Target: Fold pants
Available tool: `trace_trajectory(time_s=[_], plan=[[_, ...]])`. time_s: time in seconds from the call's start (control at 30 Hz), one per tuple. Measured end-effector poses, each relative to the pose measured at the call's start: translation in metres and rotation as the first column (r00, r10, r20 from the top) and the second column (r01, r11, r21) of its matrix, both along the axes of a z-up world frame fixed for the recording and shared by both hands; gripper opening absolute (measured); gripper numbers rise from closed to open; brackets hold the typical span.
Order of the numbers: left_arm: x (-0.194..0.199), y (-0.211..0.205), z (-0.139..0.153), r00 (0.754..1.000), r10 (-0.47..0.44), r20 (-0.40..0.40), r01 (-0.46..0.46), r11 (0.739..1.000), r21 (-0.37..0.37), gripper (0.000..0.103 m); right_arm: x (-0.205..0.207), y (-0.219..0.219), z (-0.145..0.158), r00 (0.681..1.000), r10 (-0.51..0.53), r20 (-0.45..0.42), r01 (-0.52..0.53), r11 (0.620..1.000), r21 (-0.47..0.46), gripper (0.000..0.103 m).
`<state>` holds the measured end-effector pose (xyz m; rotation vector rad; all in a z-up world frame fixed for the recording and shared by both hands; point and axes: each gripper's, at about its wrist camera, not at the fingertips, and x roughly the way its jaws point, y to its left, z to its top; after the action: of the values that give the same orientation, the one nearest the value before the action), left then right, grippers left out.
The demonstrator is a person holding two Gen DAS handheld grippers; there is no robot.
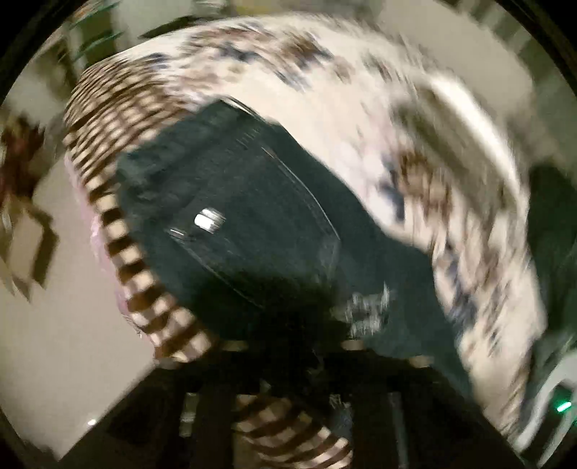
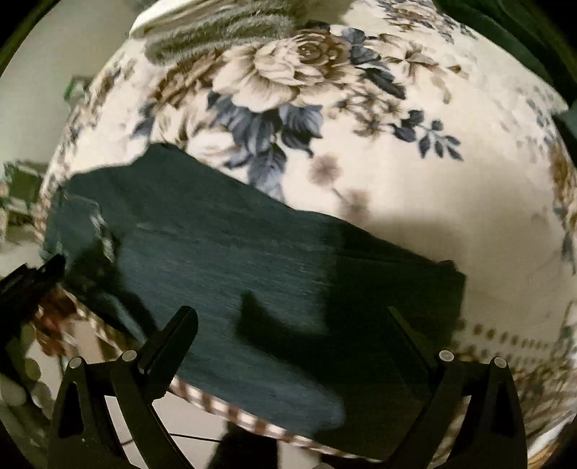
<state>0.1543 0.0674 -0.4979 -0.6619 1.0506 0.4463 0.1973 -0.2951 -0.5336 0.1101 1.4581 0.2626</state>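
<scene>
Dark teal jeans (image 1: pixel 252 223) lie on a floral cream bedspread (image 1: pixel 324 108); the left wrist view is motion-blurred and shows the waist end with a back pocket and a frayed patch. My left gripper (image 1: pixel 288 357) sits low over the jeans; its fingers are dark and blurred, and whether they pinch cloth cannot be told. In the right wrist view the jeans' legs (image 2: pixel 259 267) lie flat across the bedspread (image 2: pixel 414 187). My right gripper (image 2: pixel 292 321) is open, fingers wide apart just above the fabric. The left gripper's dark tip (image 2: pixel 32 277) shows at the left edge.
The bedspread's brown-and-cream striped border (image 1: pixel 122 249) runs along the near bed edge, with pale floor (image 1: pixel 72 342) beyond. A grey-striped fuzzy cloth (image 2: pixel 220 32) lies at the far side of the bed. A dark green item (image 1: pixel 551 231) sits at the right.
</scene>
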Motion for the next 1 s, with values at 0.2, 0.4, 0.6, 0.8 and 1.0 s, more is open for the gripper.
trace_trajectory(time_s=[0.2,0.4,0.6,0.8,1.0], plan=[[-0.028,0.094,-0.017,0.979,0.202,0.018,-0.199,0.976,-0.091,0.103,0.007,0.020,-0.009,0.998,-0.043,-0.044,0.046,0.997,0.054,0.090],[-0.022,0.153,-0.067,0.960,0.281,0.010,-0.269,0.928,-0.256,0.103,0.012,0.051,-0.023,0.994,-0.093,-0.058,0.096,0.994,0.061,0.051],[0.008,0.162,-0.093,0.974,0.215,0.076,-0.179,0.927,-0.331,0.100,0.007,0.065,-0.030,0.978,-0.197,-0.075,0.197,0.980,-0.004,0.051],[0.005,0.161,-0.087,0.968,0.219,0.126,-0.177,0.943,-0.282,0.064,0.001,0.071,-0.031,0.949,-0.308,-0.064,0.306,0.951,-0.038,0.051],[-0.015,0.151,-0.059,0.960,0.198,0.197,-0.166,0.971,-0.170,0.028,-0.001,0.079,-0.031,0.953,-0.300,-0.040,0.297,0.952,-0.070,0.051]])
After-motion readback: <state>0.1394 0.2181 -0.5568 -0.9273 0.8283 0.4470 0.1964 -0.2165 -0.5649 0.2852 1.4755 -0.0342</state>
